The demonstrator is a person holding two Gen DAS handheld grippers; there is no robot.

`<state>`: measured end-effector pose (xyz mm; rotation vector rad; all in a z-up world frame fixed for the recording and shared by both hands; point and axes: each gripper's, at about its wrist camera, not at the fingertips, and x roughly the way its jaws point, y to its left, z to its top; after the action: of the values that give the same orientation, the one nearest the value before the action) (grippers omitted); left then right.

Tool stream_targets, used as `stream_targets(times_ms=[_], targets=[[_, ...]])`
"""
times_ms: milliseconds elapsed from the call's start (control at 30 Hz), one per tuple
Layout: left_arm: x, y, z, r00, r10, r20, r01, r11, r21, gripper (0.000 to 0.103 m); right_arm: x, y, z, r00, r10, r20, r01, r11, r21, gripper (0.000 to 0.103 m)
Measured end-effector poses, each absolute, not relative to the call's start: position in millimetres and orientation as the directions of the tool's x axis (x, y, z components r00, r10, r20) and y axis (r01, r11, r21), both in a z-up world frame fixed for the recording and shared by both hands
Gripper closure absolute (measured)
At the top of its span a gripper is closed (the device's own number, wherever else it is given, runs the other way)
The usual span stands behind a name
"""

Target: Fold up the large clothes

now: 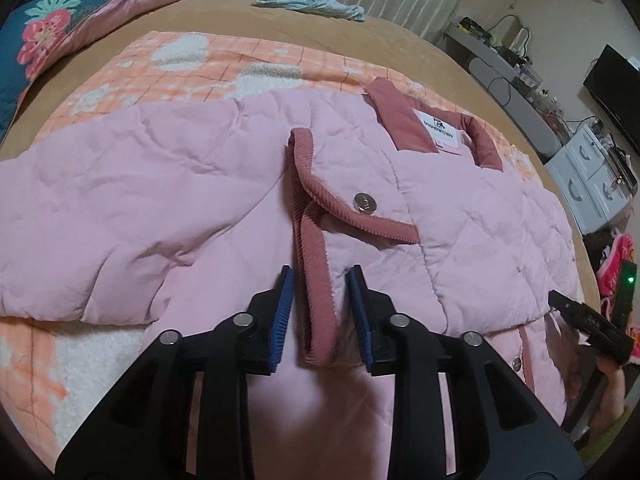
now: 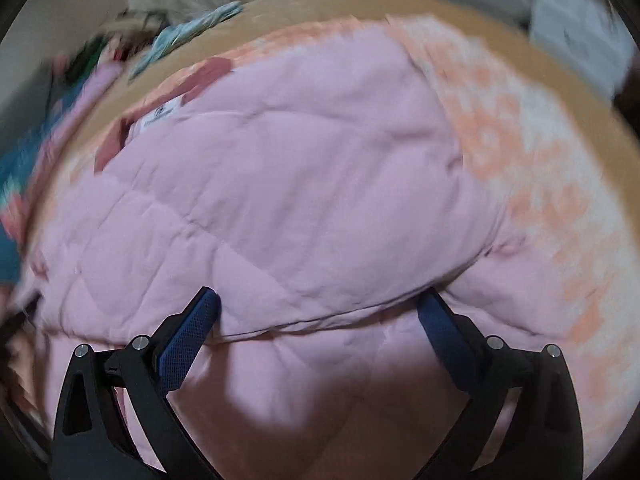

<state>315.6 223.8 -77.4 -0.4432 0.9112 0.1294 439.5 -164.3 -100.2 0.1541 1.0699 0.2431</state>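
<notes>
The pink quilted jacket (image 1: 168, 184) lies spread on a peach checked blanket (image 1: 224, 64) on the bed. Its corduroy-trimmed front edge (image 1: 316, 288) runs toward six o'clock between the left gripper (image 1: 320, 280), whose jaws stand slightly apart, not pinching it. The right gripper (image 2: 318, 300) hangs wide apart over a folded sleeve (image 2: 304, 184).

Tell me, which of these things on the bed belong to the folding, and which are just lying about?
Part of the job: pink quilted jacket, left gripper, right gripper.

Just lying about: peach checked blanket underneath, light blue garment, floral quilt.
</notes>
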Motion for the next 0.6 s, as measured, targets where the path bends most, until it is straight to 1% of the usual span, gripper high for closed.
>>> stream_targets(times_ms=[100,200,267,300,367,467,600], targets=[[313,225,-78,0.611,-0.082,-0.788,-0.289,0.903,-0.318,0.077,438,-157,-98,0.46,0.232,-0.857,-0.132,0.972,0.192,0.004],[309,227,-72,0.612,-0.086,-0.786,-0.288,0.902,-0.323,0.073,432,-157,-85,0.477,0.225,-0.849,-0.11,0.974,0.196,0.004],[305,228,-66,0.617,-0.078,-0.783,-0.285,0.906,-0.315,0.065,421,-156,-71,0.521,0.226,-0.823,-0.104,0.974,0.201,0.004],[302,230,-63,0.62,-0.079,-0.78,-0.283,0.906,-0.316,0.063,415,-155,-65,0.539,0.227,-0.811,-0.106,0.974,0.202,0.004],[295,234,-57,0.626,-0.077,-0.776,-0.284,0.904,-0.319,0.051,401,-150,-51,0.58,0.234,-0.78,-0.119,0.972,0.204,0.004],[284,240,-49,0.633,-0.071,-0.771,-0.289,0.902,-0.32,0.038,387,-141,-37,0.608,0.239,-0.757,-0.143,0.971,0.191,0.004],[266,249,-40,0.643,-0.025,-0.766,-0.331,0.892,-0.307,0.025,363,-122,-19,0.639,0.261,-0.723,-0.208,0.964,0.165,0.004]])
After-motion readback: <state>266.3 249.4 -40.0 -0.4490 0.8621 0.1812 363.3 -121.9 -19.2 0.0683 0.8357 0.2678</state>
